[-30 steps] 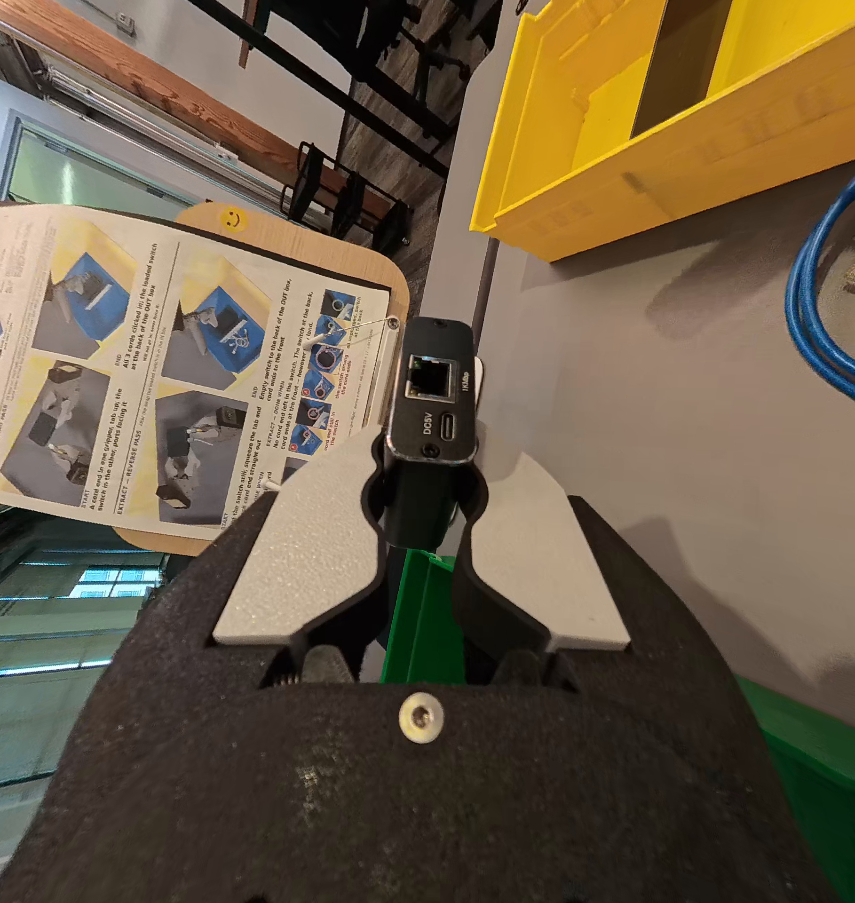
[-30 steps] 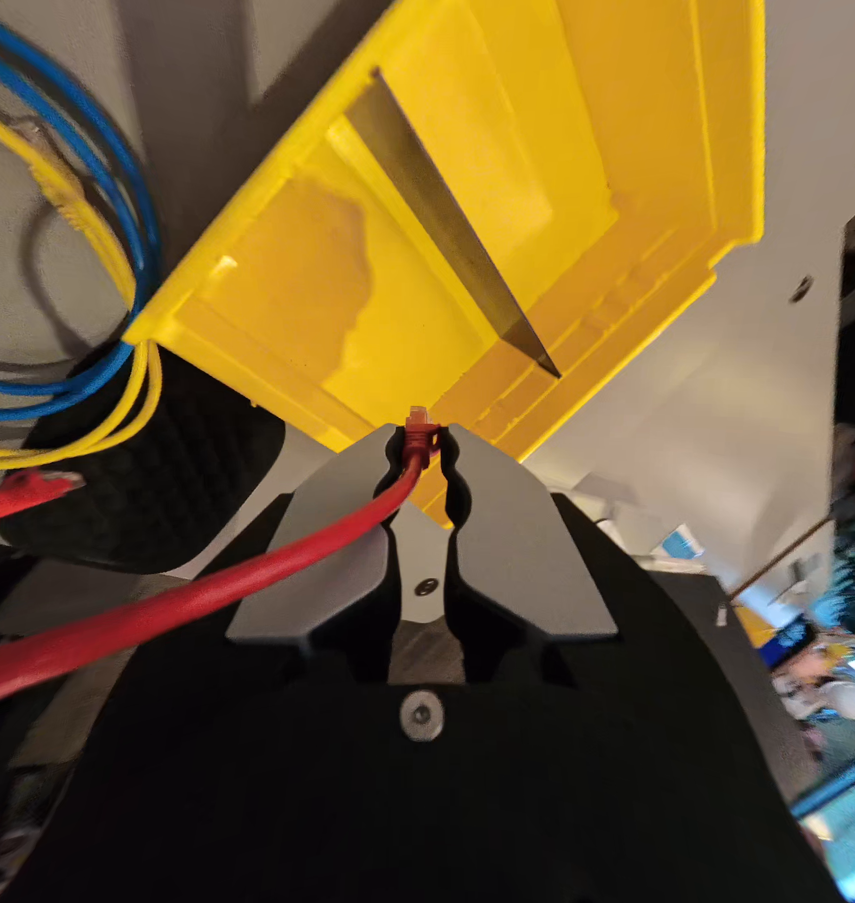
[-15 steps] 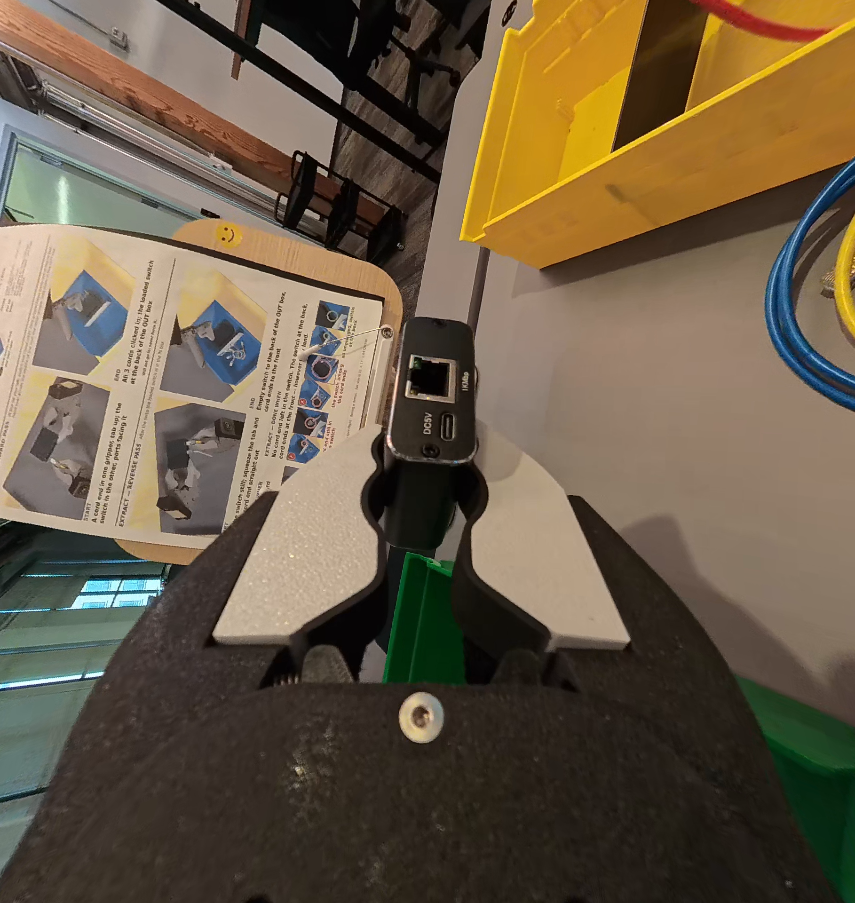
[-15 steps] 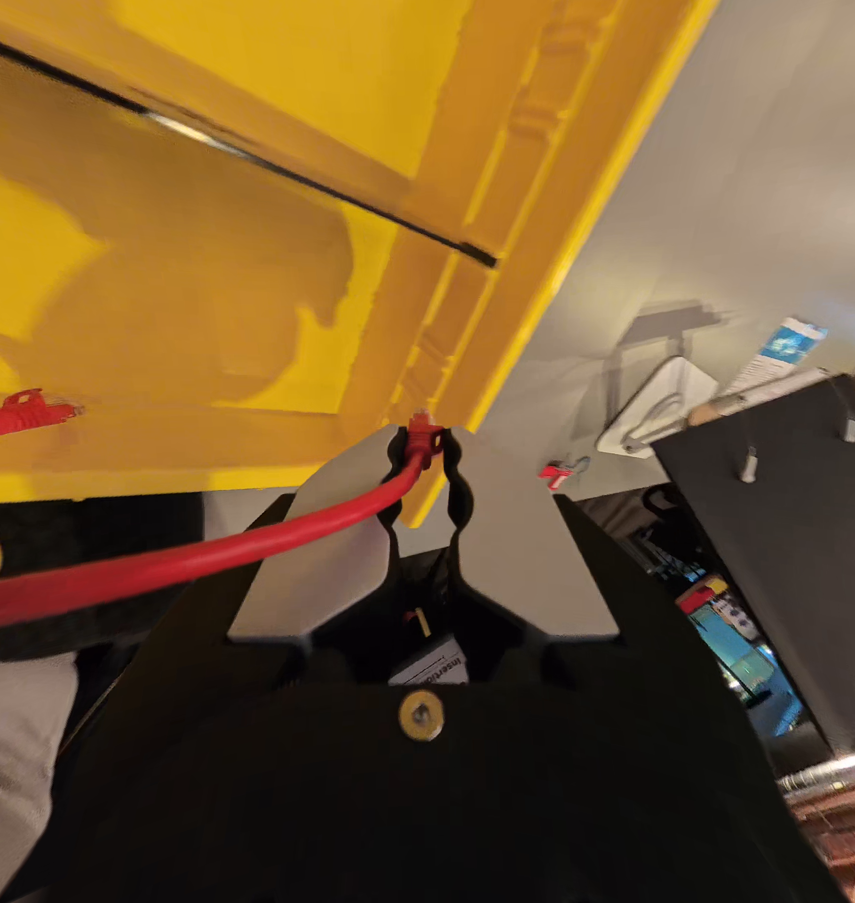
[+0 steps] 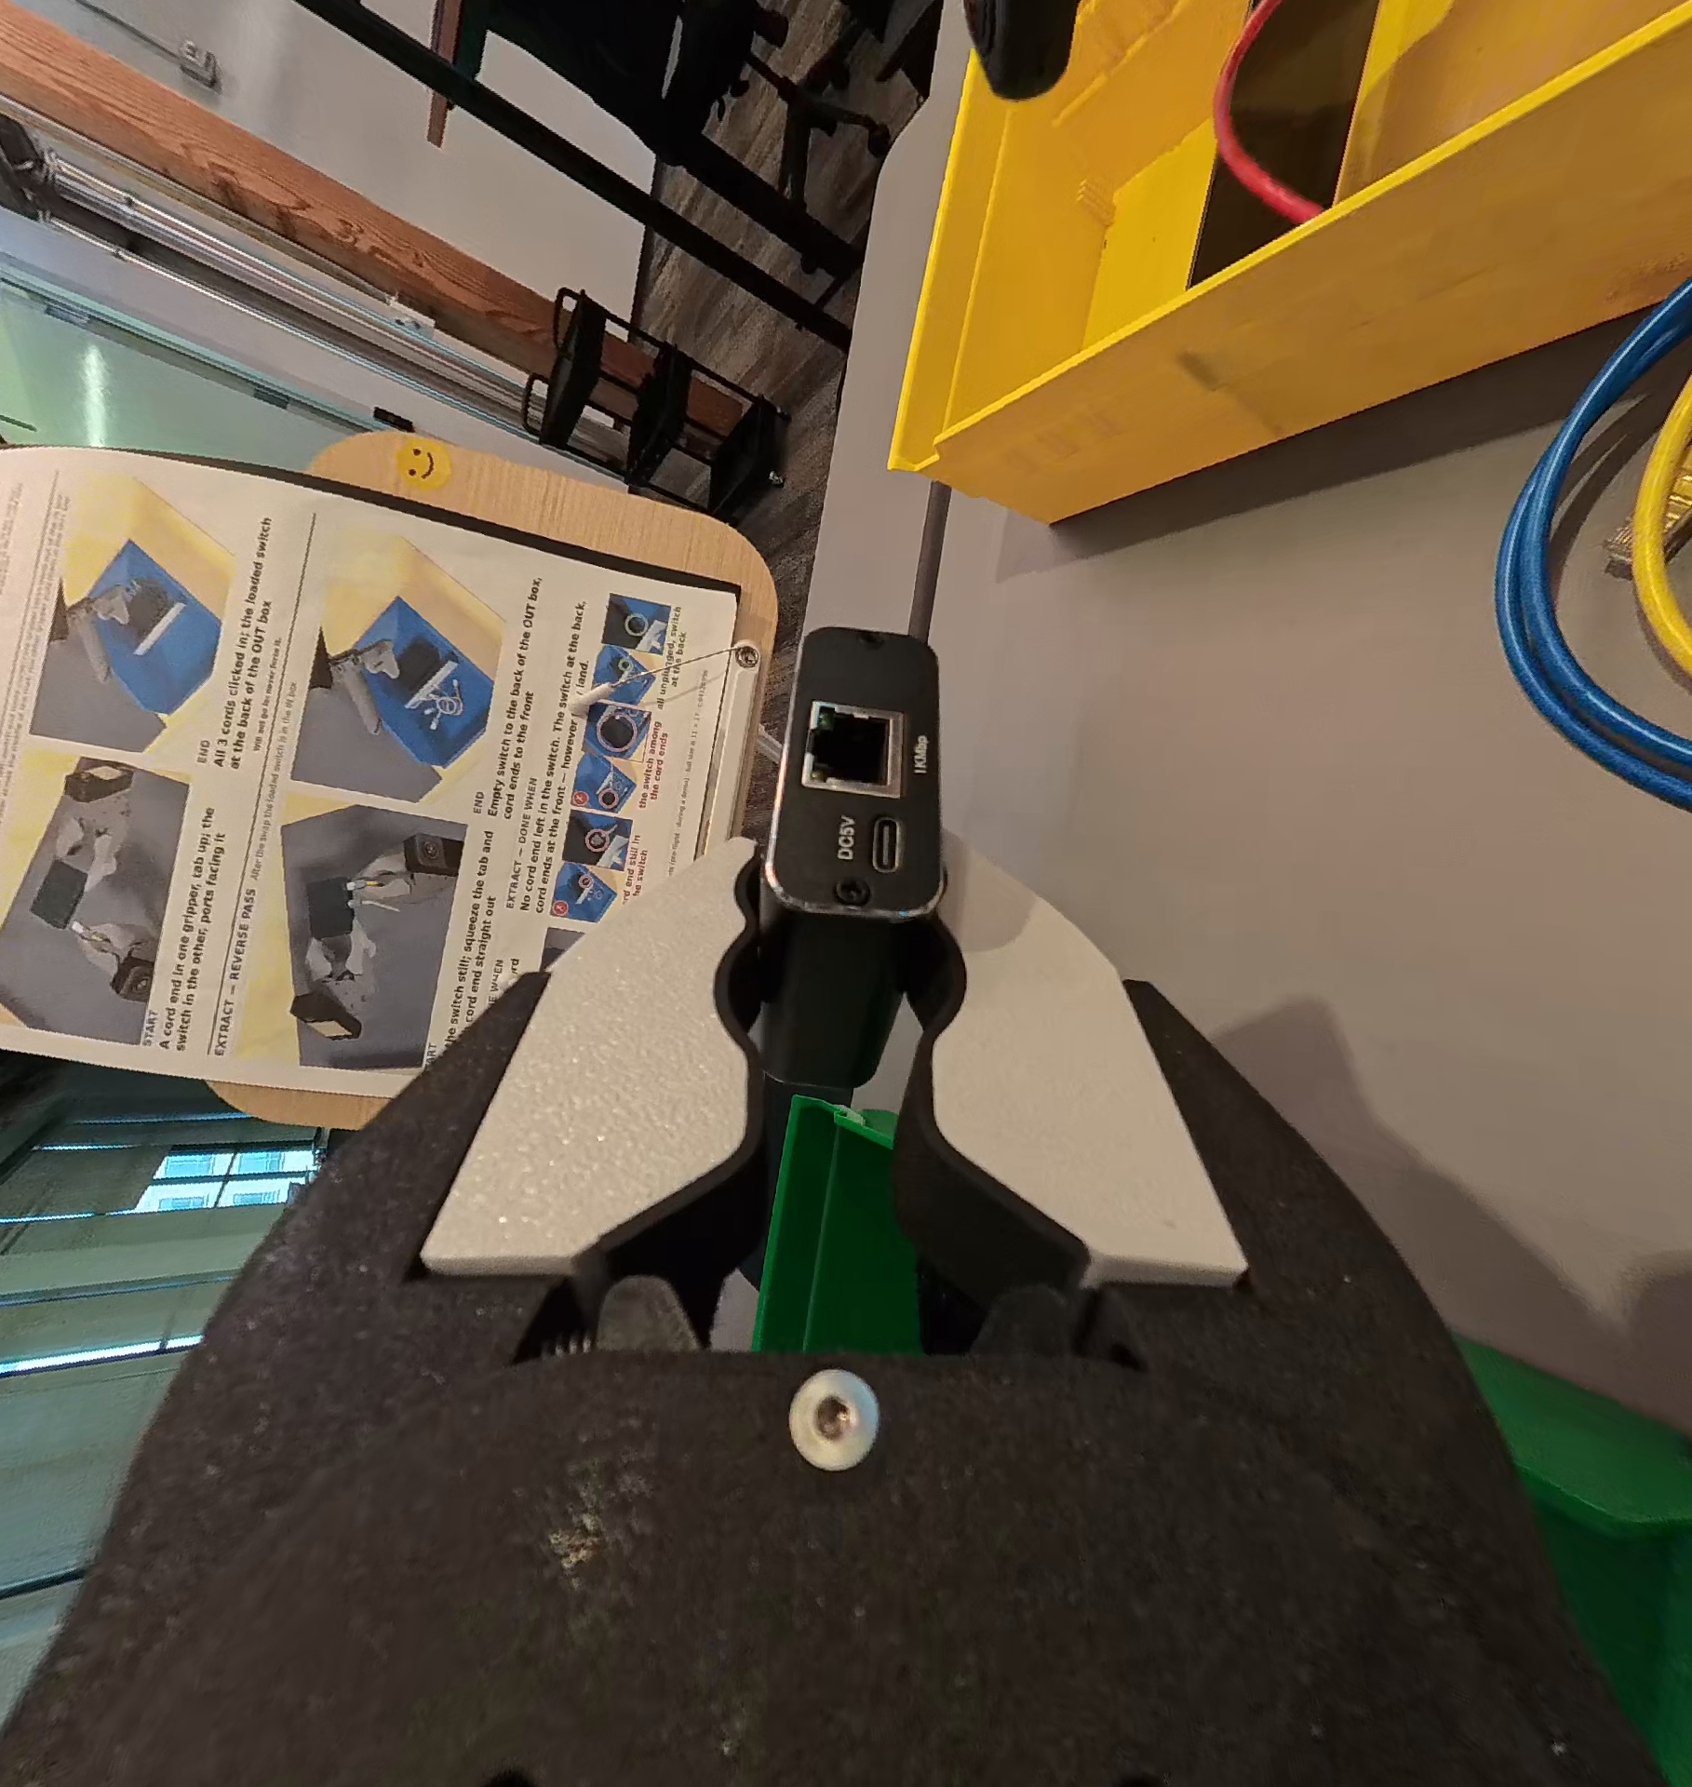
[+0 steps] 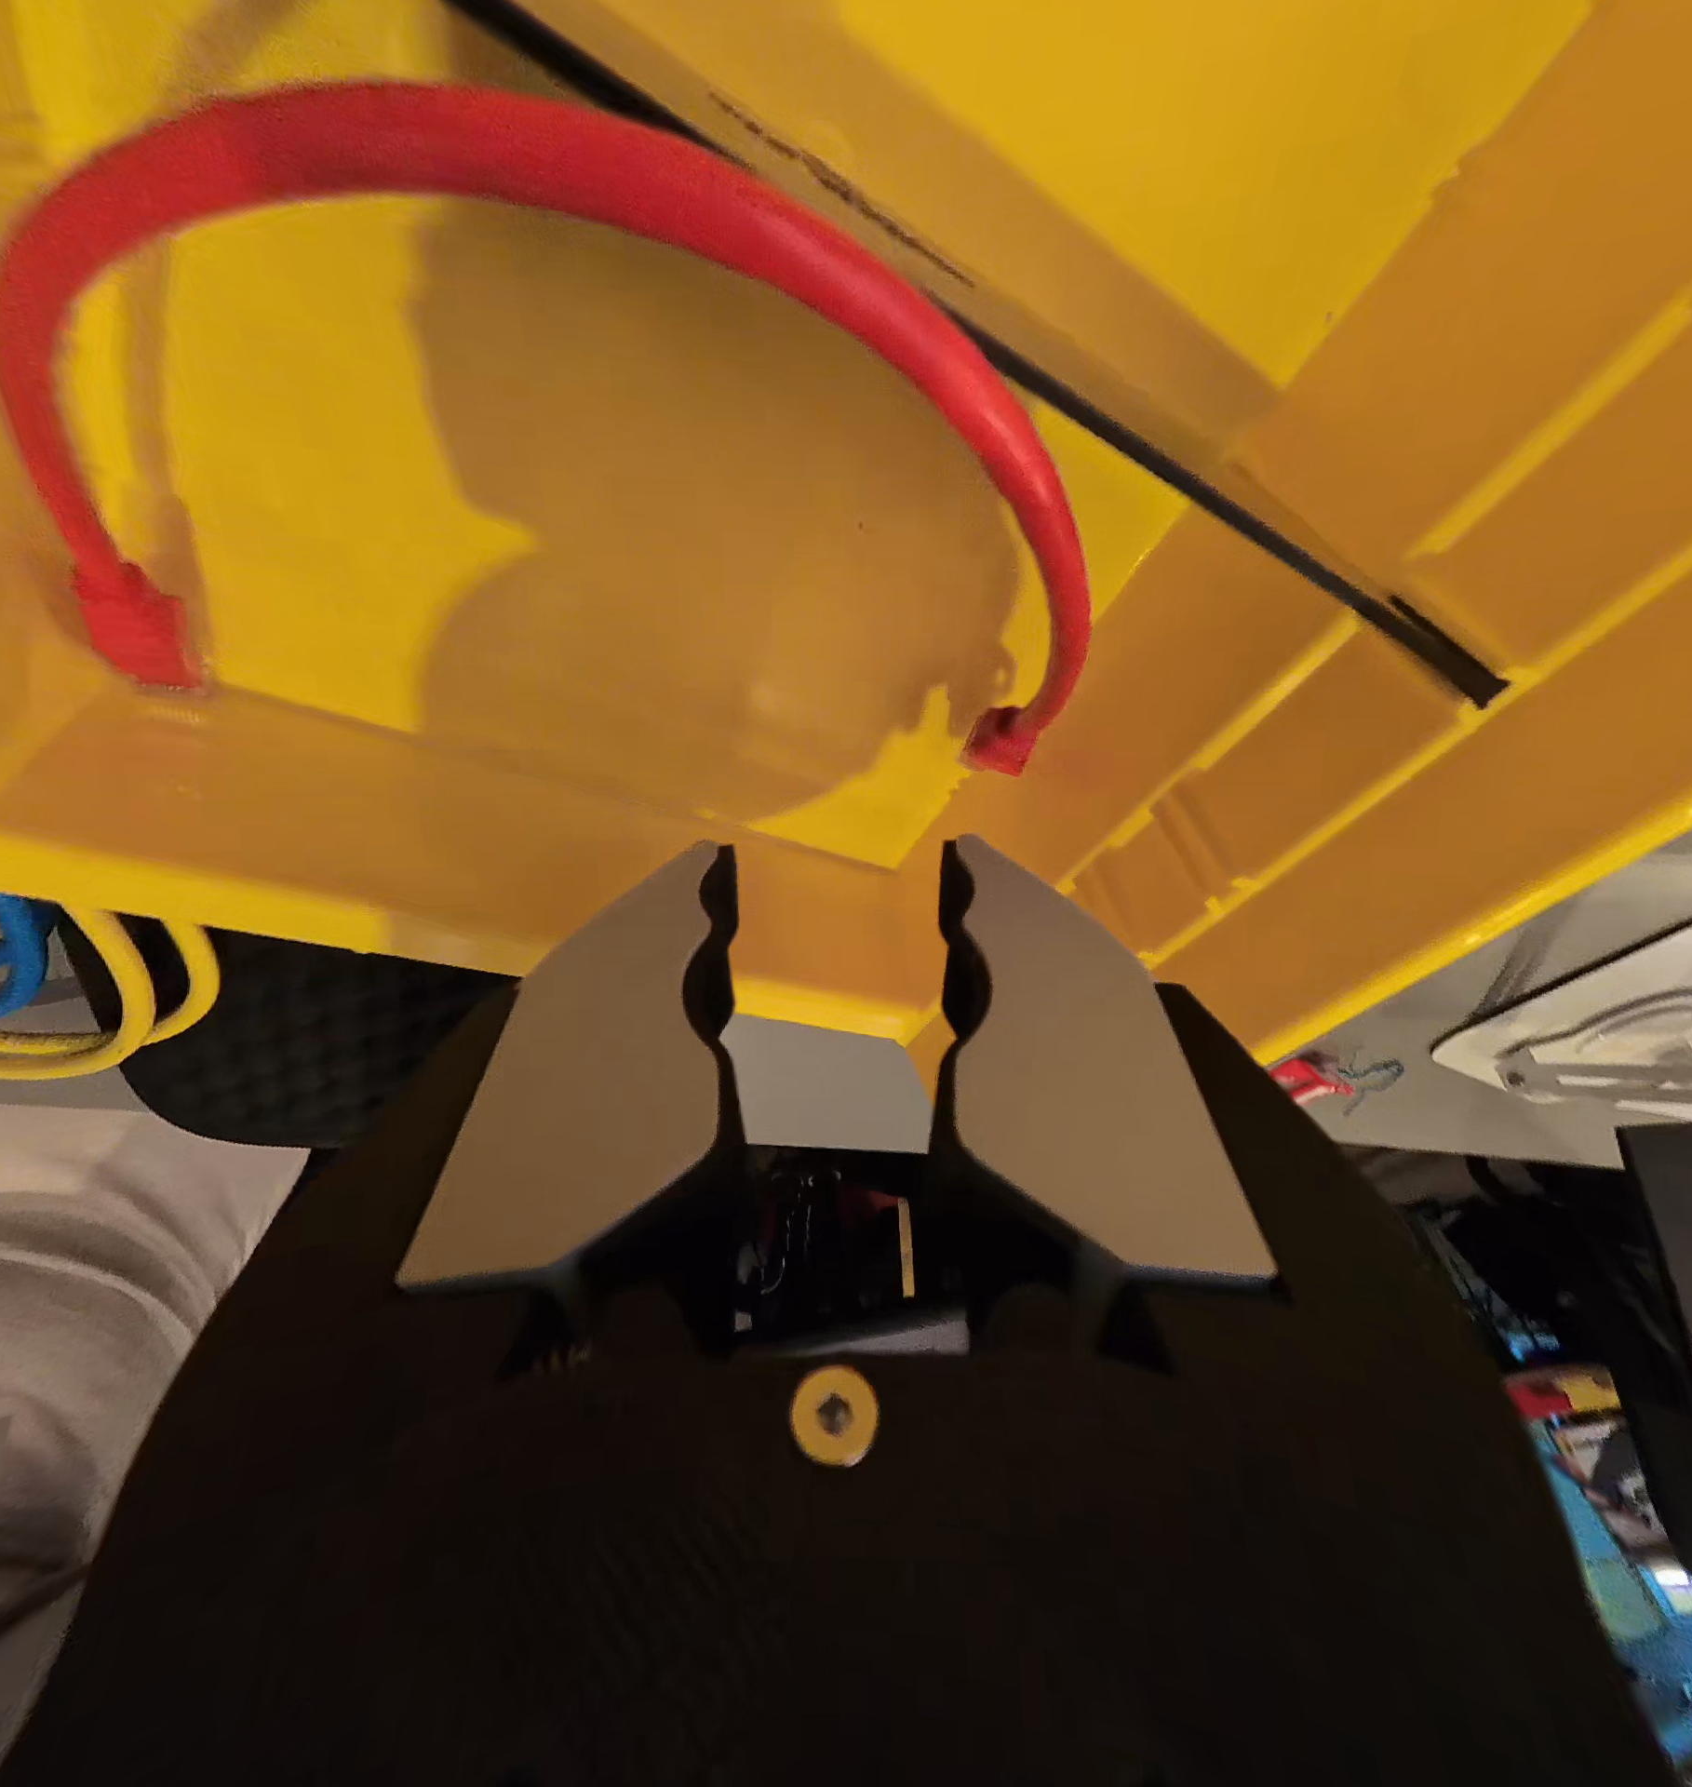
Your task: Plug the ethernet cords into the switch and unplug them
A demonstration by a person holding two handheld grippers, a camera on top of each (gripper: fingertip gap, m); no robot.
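Note:
My left gripper [image 5: 847, 875] is shut on the black switch [image 5: 852, 774], holding it upright above the grey table [image 5: 1306, 870]. Its end face with an empty ethernet port faces the camera. My right gripper [image 6: 834, 856] is open and empty over the yellow bin [image 6: 629, 541]. The red ethernet cord [image 6: 552, 145] lies curved inside the bin, with one plug [image 6: 997, 743] just beyond my fingertips and the other plug [image 6: 136, 629] at the left. The red cord also shows in the bin in the left wrist view [image 5: 1248, 145].
Blue [image 5: 1538, 619] and yellow [image 5: 1674, 580] cords lie coiled on the table at the right. A green bin [image 5: 1616, 1508] stands below the left gripper. An instruction sheet on a wooden clipboard [image 5: 339, 774] stands at the left. A black divider [image 6: 1210, 474] splits the yellow bin. The gap from one gripper's tips to the other's is roughly 40 cm.
My right gripper carried the red plug over the yellow bin, then opened; the cord left the grasp and now lies in the bin. The left gripper stays shut on the switch.

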